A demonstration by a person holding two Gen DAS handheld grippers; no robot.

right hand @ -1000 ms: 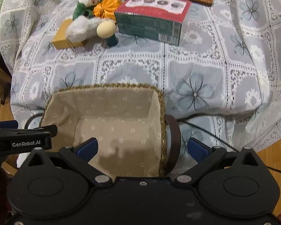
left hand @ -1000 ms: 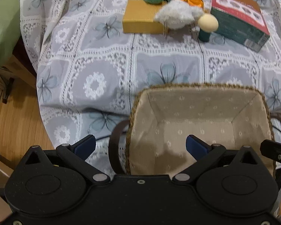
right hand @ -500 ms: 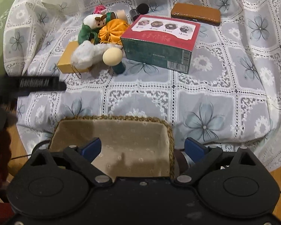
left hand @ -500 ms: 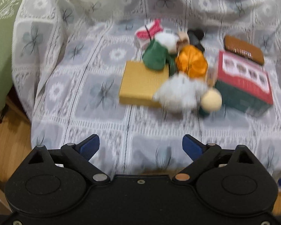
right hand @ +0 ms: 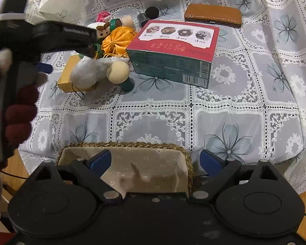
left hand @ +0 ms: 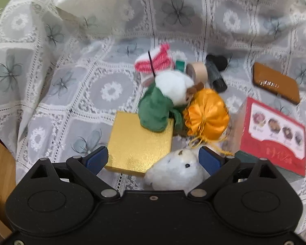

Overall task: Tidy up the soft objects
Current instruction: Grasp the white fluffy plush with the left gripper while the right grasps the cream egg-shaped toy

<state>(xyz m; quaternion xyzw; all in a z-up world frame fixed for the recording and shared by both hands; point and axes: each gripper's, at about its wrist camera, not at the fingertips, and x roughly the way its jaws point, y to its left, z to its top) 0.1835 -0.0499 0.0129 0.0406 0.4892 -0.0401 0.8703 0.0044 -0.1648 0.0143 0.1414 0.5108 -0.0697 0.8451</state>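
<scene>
My left gripper [left hand: 153,160] stands open low over a pile of toys. A white plush animal [left hand: 173,171] lies between its blue pads, which do not press on it. Beyond it lie a green-and-white plush doll [left hand: 163,102], an orange satin pouch [left hand: 206,116] and a pink-and-white knit piece [left hand: 153,63]. The doll leans on a gold box [left hand: 138,143]. In the right wrist view the white plush [right hand: 87,73] sits by a cream ball [right hand: 117,71]. My right gripper [right hand: 155,161] is open over the near end of a lined wicker basket [right hand: 132,144], nothing between its fingers.
A red-topped carton [right hand: 173,47] stands right of the pile, a brown wallet [right hand: 213,15] behind it. A tape roll [left hand: 196,72] and a black cylinder [left hand: 216,71] lie at the back. A hand in a dark red knit glove [right hand: 18,112] holds the left gripper. The lace cloth drapes over the table's edge.
My left gripper left the basket and travelled to the toy pile, and the white plush now lies between its fingers. The right gripper drew back a little, so less of the basket shows.
</scene>
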